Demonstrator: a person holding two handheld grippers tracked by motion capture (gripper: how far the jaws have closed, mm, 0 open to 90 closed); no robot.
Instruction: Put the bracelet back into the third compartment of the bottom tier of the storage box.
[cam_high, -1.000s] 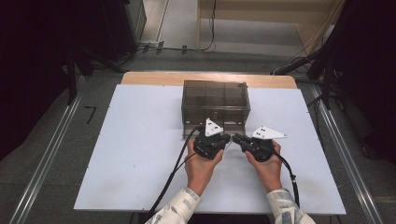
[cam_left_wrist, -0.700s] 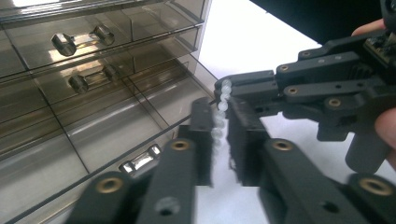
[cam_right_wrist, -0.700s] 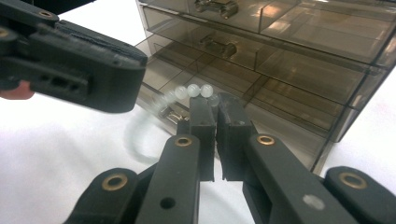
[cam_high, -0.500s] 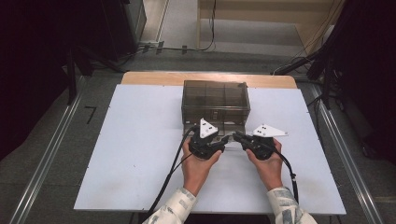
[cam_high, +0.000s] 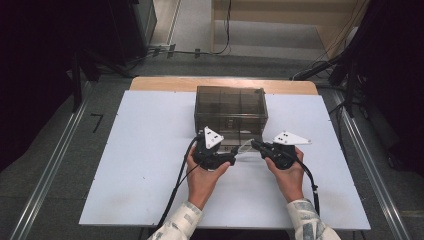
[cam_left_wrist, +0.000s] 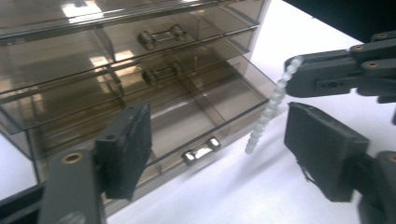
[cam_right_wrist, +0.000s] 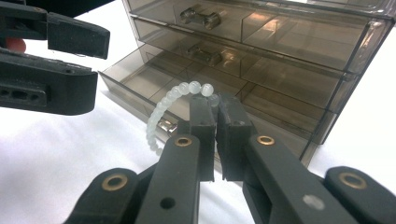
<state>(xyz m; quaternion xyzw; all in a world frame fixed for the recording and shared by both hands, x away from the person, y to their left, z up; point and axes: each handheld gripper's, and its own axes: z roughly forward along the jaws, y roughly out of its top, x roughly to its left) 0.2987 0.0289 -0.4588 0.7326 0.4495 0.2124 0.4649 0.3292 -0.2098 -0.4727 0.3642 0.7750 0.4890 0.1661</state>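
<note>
— Beads: where are they?
— The pale bead bracelet (cam_right_wrist: 173, 106) hangs clamped in the right hand-held gripper (cam_right_wrist: 215, 103), just above the open bottom drawer (cam_left_wrist: 205, 112) of the smoky drawer box (cam_high: 230, 107) on the white worktop (cam_high: 140, 150).
— And the left hand-held gripper (cam_left_wrist: 219, 149)?
— Jaws spread wide, holding nothing, before the drawer front.

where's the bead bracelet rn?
The bead bracelet hangs pinched in the right gripper, just over the front edge of the open bottom drawer.

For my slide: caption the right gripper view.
Right gripper pinches a white bead bracelet above the organizer's open bottom drawer.
</note>
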